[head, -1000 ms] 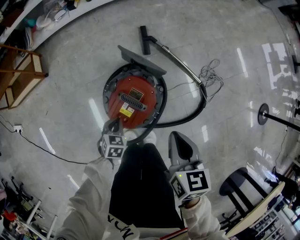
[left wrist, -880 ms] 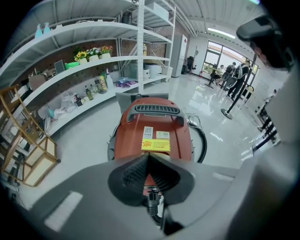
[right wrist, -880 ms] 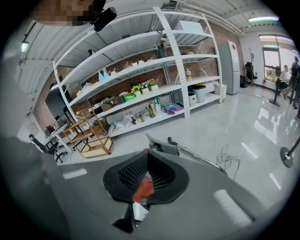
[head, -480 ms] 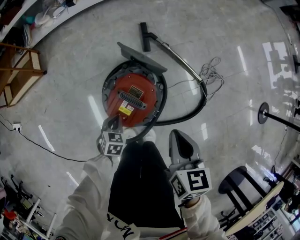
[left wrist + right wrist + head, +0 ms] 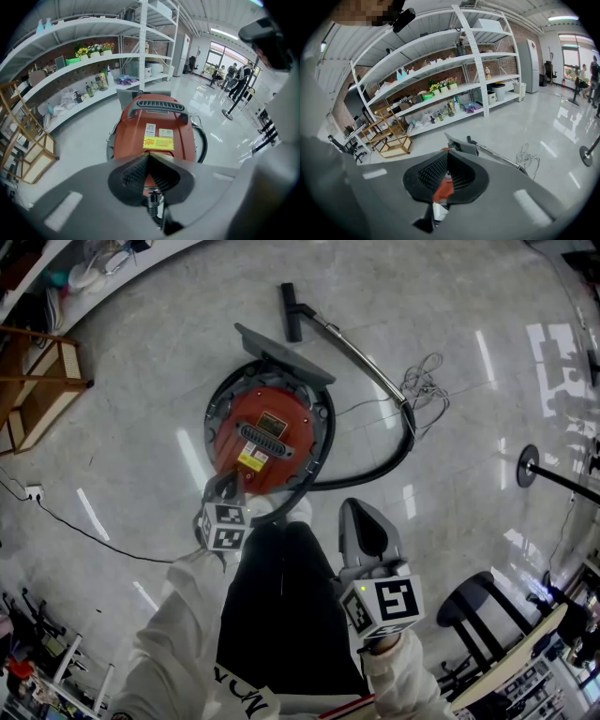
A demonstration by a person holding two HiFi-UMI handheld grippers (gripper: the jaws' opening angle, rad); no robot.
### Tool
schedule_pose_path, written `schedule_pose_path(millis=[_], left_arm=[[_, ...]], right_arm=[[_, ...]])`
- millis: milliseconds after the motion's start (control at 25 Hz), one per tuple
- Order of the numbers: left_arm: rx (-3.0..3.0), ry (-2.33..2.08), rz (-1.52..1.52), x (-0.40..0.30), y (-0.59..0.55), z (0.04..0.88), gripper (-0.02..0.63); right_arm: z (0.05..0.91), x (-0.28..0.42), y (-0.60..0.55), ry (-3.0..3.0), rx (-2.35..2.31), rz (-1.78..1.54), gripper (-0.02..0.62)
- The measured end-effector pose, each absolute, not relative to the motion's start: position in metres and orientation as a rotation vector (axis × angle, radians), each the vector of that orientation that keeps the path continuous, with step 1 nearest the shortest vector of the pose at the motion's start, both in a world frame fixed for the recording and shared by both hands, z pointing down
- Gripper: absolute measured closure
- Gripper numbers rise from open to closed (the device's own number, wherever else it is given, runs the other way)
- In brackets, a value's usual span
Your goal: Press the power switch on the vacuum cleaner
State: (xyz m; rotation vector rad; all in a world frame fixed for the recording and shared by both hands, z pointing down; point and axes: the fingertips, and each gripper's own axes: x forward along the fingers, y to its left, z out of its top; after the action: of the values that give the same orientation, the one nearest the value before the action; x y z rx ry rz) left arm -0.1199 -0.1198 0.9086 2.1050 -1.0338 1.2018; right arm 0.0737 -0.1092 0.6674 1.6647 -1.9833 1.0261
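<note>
A round red vacuum cleaner (image 5: 265, 439) stands on the glossy floor, with a black handle (image 5: 157, 105) and a yellow label (image 5: 158, 144) on top. Its black hose (image 5: 394, 460) curves right to a metal wand and floor nozzle (image 5: 291, 315). My left gripper (image 5: 228, 487) hangs over the vacuum's near edge, jaws shut and empty; in the left gripper view the gripper (image 5: 149, 155) points at the red body (image 5: 136, 136). My right gripper (image 5: 362, 512) is held to the right of the vacuum, above the floor, shut on nothing. In the right gripper view the gripper (image 5: 446, 153) shows a sliver of red (image 5: 443, 188) through its jaw gap.
A wooden rack (image 5: 37, 381) stands at the left. A loose coil of cord (image 5: 422, 381) lies past the hose. A thin cable (image 5: 84, 535) runs over the floor at the left. A black stool (image 5: 483, 606) and a stanchion base (image 5: 527, 468) are at the right. Long white shelves (image 5: 93, 61) line the wall.
Only the head view has shifted very slightly. Both grippers and the vacuum cleaner keep their places.
</note>
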Motion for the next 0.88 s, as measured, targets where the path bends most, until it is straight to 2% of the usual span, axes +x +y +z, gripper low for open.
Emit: schedule_pose_path(millis=[680, 880], left_arm=[[2.104, -1.029, 1.194, -0.1211, -0.1190, 0.9096, 0.604], [2.162, -1.010, 1.279, -0.1201, -0.1194, 0.9115, 0.606]], right_arm=[[0.6737, 0.0693, -0.1103, -1.973, 1.651, 1.046, 0.595], [0.6748, 0.0682, -0.1134, -1.973, 1.646, 1.046, 0.595]])
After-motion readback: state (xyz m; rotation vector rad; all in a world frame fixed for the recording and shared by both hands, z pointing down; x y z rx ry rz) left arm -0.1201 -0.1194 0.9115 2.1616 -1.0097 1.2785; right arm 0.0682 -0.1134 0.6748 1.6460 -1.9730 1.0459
